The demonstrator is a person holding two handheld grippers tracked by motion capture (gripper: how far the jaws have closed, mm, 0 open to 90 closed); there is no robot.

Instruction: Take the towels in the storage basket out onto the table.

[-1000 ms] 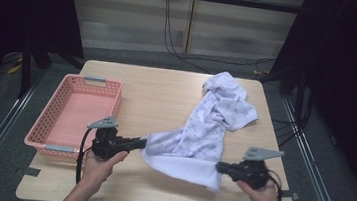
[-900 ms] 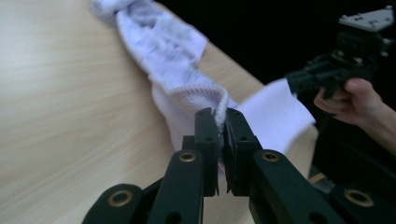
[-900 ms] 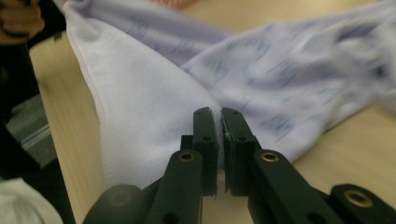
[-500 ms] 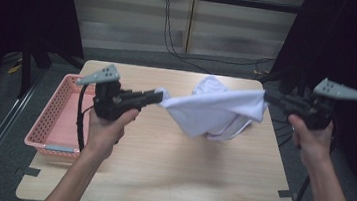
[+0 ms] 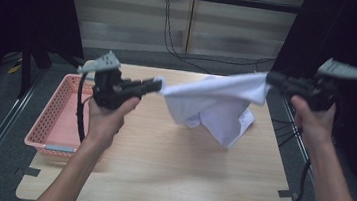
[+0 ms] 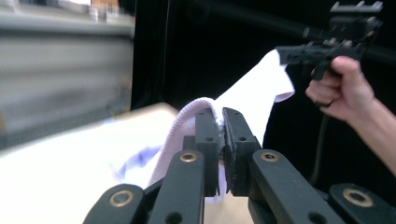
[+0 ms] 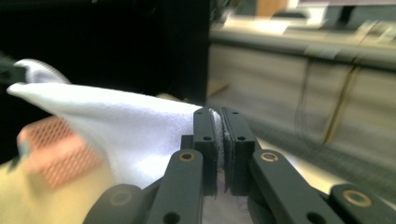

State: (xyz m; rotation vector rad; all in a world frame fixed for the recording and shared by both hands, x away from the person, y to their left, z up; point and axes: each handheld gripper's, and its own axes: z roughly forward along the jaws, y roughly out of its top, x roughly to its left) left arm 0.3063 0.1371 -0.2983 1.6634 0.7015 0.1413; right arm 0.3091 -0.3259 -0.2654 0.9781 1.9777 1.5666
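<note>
- A white garment (image 5: 216, 102) is held stretched in the air above the wooden table (image 5: 168, 180), its long axis running roughly level from left to right.
- Its left end is pinched by the left gripper (image 5: 157, 84), jaws pressed together on a ribbed edge (image 6: 180, 128).
- Its right end is clamped by the right gripper (image 5: 271, 78).
- The loose middle hangs toward the tabletop, right of the pink basket (image 5: 56, 118).

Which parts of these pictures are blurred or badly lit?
High view: dark surroundings, white garment and table evenly lit. Left gripper view: table and back wall smeared, left gripper sharp. Right gripper view: pink basket and cabinets blurred, right gripper sharp.
</note>
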